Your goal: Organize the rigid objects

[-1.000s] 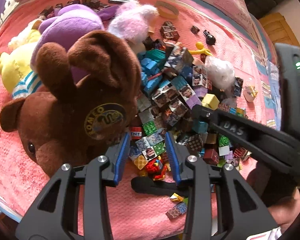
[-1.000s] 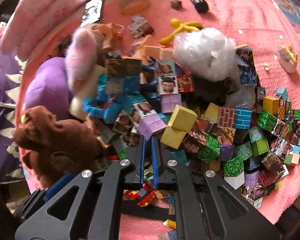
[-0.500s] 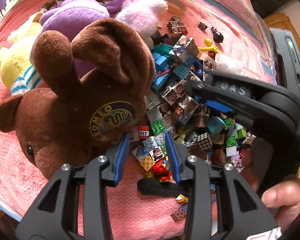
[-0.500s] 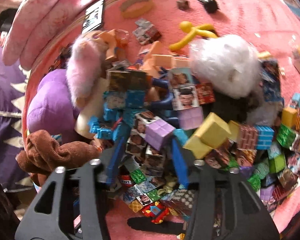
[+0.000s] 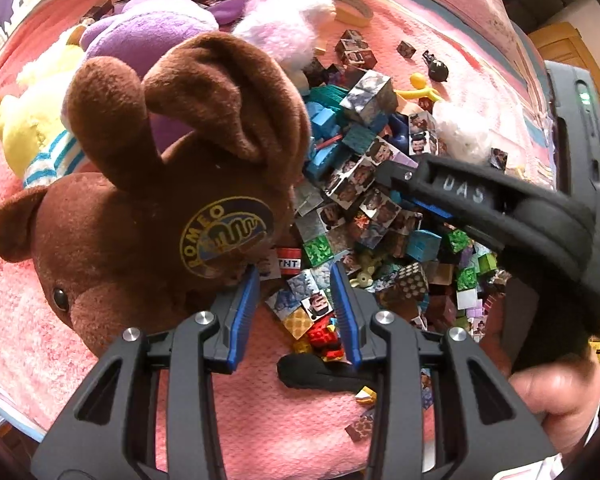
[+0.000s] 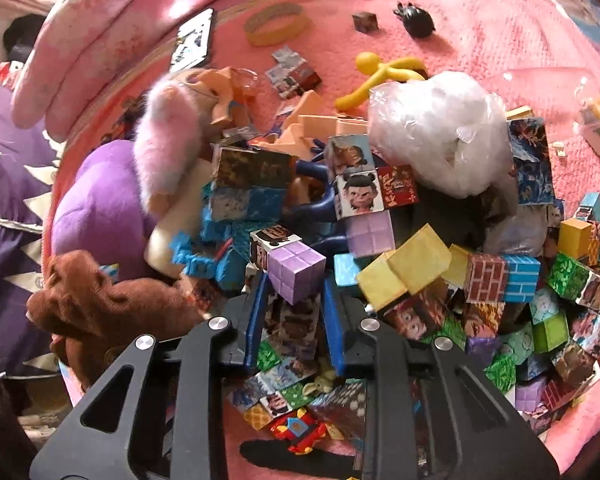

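Pink blanket carries a heap of printed cubes beside a brown plush bear. Right gripper hangs over the heap – its blue pads stand apart either side of a lilac cube, whether touching it I cannot tell. Left gripper is spread wide near the blanket's front edge, holding nothing, over small cubes – one pad just beside the bear.

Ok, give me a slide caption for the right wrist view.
Right gripper, jaws open, straddling a lilac cube atop a heap of printed blocks on a pink blanket.
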`<state>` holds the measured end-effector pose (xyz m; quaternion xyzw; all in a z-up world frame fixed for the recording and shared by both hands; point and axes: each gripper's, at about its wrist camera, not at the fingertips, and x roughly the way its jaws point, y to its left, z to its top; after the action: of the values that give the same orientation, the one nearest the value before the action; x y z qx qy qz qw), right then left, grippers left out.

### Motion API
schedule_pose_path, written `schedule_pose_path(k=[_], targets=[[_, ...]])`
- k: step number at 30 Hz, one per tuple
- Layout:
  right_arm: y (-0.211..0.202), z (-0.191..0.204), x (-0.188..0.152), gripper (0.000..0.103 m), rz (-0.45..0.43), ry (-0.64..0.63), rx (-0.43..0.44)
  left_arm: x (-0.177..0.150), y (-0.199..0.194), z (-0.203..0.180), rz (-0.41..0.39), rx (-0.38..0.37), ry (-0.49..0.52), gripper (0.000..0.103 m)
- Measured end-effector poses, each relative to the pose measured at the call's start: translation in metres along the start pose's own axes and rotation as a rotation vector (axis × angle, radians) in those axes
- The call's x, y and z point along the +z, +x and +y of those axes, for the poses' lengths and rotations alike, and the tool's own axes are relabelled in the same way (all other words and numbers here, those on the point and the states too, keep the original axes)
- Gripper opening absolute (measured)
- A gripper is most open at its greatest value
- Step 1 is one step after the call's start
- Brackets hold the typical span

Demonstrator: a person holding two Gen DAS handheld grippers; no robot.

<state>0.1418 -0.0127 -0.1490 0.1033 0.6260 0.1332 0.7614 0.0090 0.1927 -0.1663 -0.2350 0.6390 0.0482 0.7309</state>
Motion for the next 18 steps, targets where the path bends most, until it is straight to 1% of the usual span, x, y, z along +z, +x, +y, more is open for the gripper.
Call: schedule_pose_path(k=[2, 5, 10, 12, 15, 18], targets=[[-0.009, 0.000, -0.005, 0.025, -0.023, -0.001, 0.023, -0.001, 0.000, -0.002, 0.000, 0.001, 0.008, 0.036], [-0.023, 0.001, -0.015, 0.025, -0.045, -0.020, 0.030, -0.003, -0.001, -0.004, -0.001, 0.004, 0.015, 0.036], [-0.042, -0.001, -0.026, 0.025, -0.077, -0.015, 0.033, -0.007, -0.002, -0.009, -0.004, 0.007, 0.038, 0.036], [-0.050, -0.007, -0.029, 0.025, -0.094, 0.016, 0.029, -0.008, -0.002, -0.014, 0.001, 0.005, 0.051, 0.036], [-0.069, -0.027, -0.033, 0.025, -0.139, 0.090, 0.013, -0.010, -0.001, -0.024, 0.000, 0.002, 0.079, 0.036], [-0.088, -0.050, -0.037, 0.025, -0.182, 0.158, -0.004, -0.008, 0.000, -0.038, -0.006, -0.018, 0.110, 0.036]])
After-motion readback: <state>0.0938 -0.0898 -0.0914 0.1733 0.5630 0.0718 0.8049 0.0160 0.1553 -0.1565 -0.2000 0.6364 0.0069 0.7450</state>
